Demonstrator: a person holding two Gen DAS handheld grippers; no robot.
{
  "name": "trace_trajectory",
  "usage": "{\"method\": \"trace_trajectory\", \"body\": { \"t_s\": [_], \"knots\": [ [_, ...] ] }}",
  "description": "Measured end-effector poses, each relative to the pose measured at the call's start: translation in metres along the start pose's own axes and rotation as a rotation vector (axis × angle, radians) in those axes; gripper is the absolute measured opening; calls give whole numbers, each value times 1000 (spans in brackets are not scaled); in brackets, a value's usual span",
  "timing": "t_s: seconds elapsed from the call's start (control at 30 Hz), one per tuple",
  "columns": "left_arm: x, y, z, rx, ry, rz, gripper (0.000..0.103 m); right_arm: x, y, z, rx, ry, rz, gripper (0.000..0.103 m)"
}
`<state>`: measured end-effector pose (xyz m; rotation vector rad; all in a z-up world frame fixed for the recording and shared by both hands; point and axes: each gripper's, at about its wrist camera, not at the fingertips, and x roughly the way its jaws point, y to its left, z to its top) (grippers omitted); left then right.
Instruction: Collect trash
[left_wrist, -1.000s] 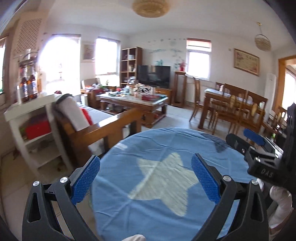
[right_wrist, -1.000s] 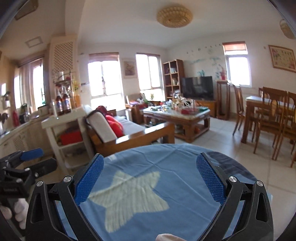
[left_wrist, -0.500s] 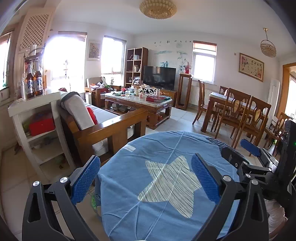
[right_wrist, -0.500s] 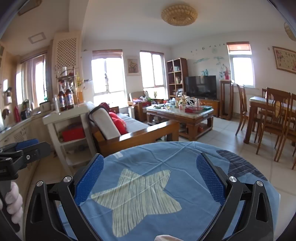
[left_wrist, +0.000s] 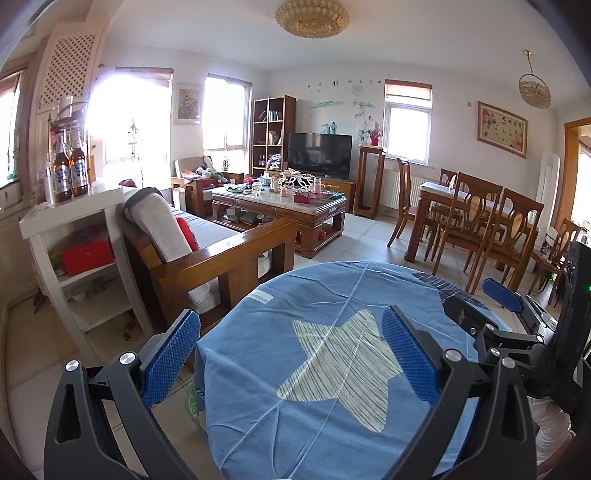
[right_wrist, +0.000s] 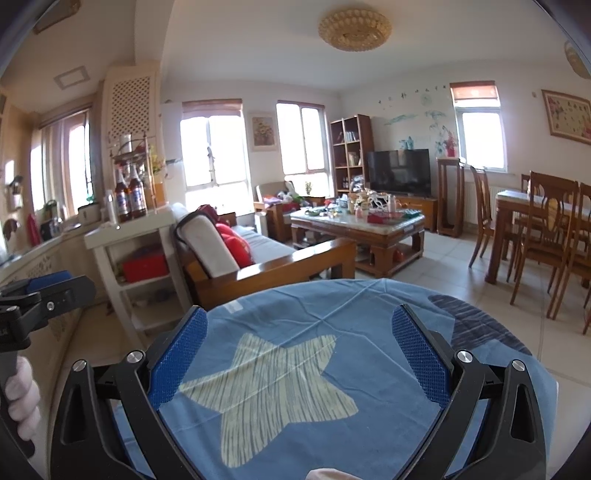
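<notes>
My left gripper (left_wrist: 290, 356) and right gripper (right_wrist: 299, 354) both stand wide apart, empty, above a blue star-print cloth (left_wrist: 332, 369). No trash identifiable. Two labelled bottles (left_wrist: 70, 168) stand on a white shelf (left_wrist: 70, 218); the writing is unreadable.

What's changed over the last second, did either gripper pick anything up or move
Nothing was taken hold of or let go. Both cameras tilted down and pulled back a little, so more of the blue star cloth and the floor shows. The right gripper, seen from the left wrist, sits lower in the picture. The left gripper and right gripper stay open and empty over the cloth; sofa and coffee table unmoved.
</notes>
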<state>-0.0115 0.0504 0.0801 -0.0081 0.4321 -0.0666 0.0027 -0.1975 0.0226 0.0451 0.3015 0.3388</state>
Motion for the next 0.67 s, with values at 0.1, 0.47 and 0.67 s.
{"method": "trace_trajectory", "body": {
  "t_s": [0.1, 0.47, 0.67],
  "knots": [
    [0, 1, 1, -1, 1, -3, 98, 0, -1, 0, 7, 1, 1, 98],
    [-2, -1, -1, 4, -37, 19, 98, -1, -7, -6, 25, 12, -10, 98],
    [-2, -5, -1, 18, -33, 24, 98, -1, -10, -7, 36, 13, -10, 98]
  ]
}}
